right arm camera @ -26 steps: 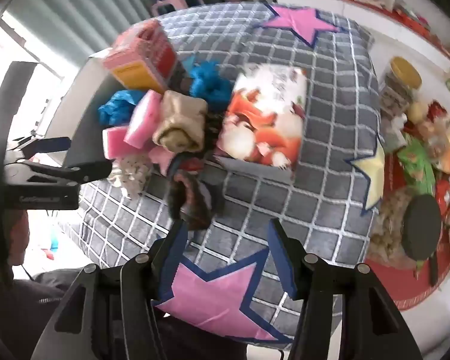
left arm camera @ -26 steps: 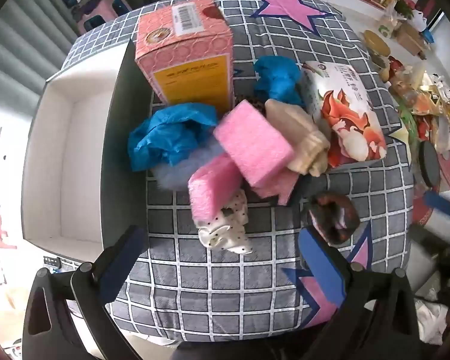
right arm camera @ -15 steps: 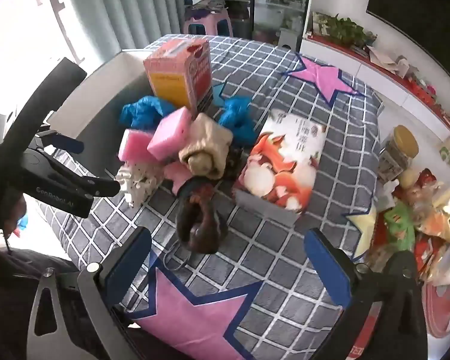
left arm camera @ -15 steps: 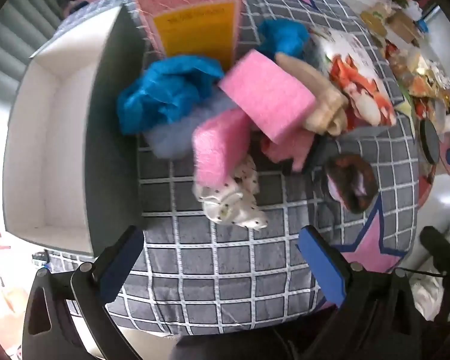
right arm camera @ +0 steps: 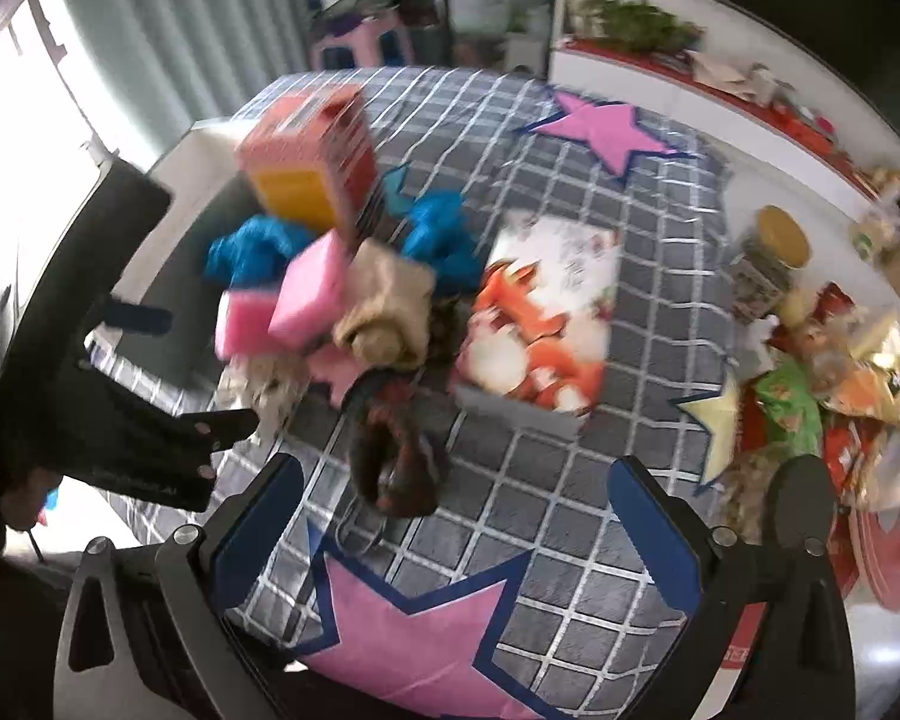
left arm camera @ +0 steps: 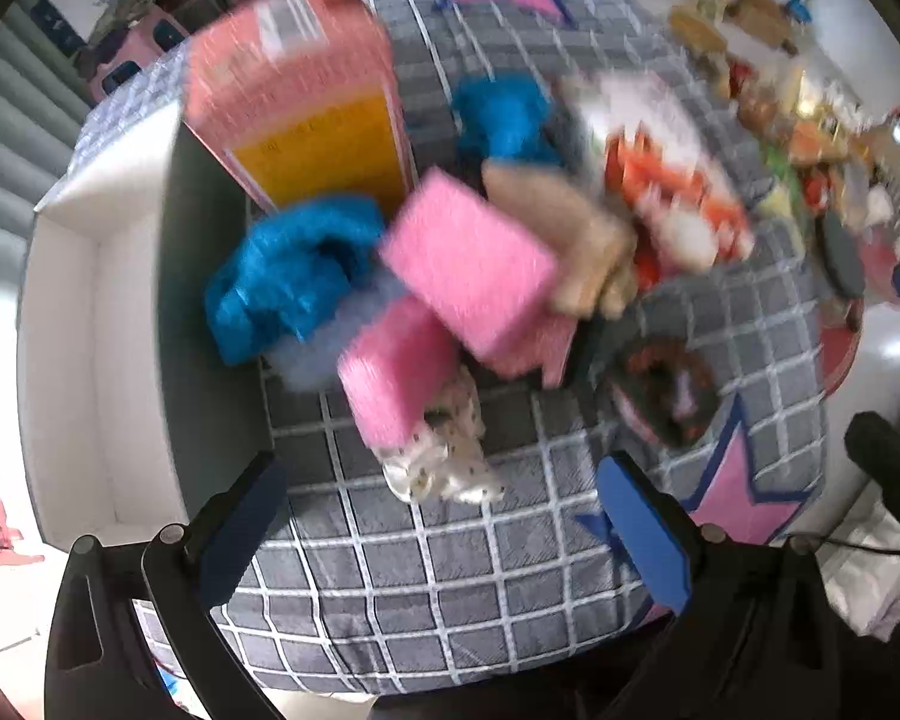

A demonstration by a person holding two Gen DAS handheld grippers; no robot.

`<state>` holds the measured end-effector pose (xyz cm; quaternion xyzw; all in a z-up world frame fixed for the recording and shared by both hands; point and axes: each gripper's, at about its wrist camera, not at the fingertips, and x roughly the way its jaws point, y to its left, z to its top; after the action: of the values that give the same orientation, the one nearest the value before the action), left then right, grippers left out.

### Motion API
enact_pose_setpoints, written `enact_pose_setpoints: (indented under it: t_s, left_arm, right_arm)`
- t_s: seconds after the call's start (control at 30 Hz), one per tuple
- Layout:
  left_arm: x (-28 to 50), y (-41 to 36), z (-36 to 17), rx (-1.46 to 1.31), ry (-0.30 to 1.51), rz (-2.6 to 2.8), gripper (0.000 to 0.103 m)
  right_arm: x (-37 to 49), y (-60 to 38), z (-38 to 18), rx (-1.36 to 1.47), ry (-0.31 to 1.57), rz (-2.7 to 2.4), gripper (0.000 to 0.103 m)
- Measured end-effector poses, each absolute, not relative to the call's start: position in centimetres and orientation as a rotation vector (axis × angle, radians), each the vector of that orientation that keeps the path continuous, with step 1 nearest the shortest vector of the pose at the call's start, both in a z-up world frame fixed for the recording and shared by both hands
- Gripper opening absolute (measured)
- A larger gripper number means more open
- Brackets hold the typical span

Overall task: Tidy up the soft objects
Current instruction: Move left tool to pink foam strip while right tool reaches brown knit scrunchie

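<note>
Grey checked cloth [left arm camera: 450,588] covers the table, and both grippers hover over its near edge — left gripper [left arm camera: 444,516] and right gripper [right arm camera: 450,516] spread wide, nothing between the jaws. Beyond lies the spotted cloth [left arm camera: 444,462], then two pink sponges [left arm camera: 468,264], long sides slanting up-left — nearer than half a second ago. Farthest stands the pink carton [left arm camera: 306,96].

Two pink sponges [left arm camera: 468,264], two boxes [left arm camera: 306,96]

Bare checked cloth [left arm camera: 450,570] lies open before the heap of soft things [left arm camera: 450,276]; the white box [left arm camera: 66,324] flanks its left, a pink carton [left arm camera: 300,102] stands behind, a printed pack [right arm camera: 546,312] crowds the right.
</note>
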<state>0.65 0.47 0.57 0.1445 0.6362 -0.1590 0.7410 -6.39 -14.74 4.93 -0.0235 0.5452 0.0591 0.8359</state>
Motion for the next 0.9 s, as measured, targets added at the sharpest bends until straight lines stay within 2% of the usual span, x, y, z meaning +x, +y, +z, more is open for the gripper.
enact_pose_setpoints:
  t_s: [0.1,0.17,0.2,0.3,0.47,0.6,0.9]
  left_arm:
    - [1.1,0.9,3.1,0.289,1.28,-0.344,0.103]
    - [0.9,1.2,3.1,0.283,1.227,-0.389,0.103]
    - [0.7,1.2,2.6,0.288,1.219,-0.434,0.103]
    - [0.8,1.5,0.6,0.329,1.297,-0.477,0.103]
    - [0.9,4.1,-1.9,0.208,1.401,-0.45,0.103]
    - [0.0,5.2,-3.0,0.194,1.42,-0.403,0.103]
    - [-0.8,3.7,-5.1,0.284,1.475,-0.43,0.103]
  right_arm:
    - [-6.3,-15.0,7.2,-0.056,1.071,0.11,0.103]
    - [-6.4,-14.9,7.8,-0.03,0.999,0.135,0.103]
    - [-6.1,-14.6,7.2,-0.043,1.022,0.144,0.103]
    - [-5.9,-13.7,4.7,-0.08,1.108,0.13,0.103]
    - [-7.2,-13.3,2.0,-0.008,1.199,0.137,0.103]
    - [-7.8,-12.4,-0.2,-0.039,1.286,0.13,0.103]
    - [-8.3,-10.9,-1.8,-0.077,1.349,0.165,0.103]
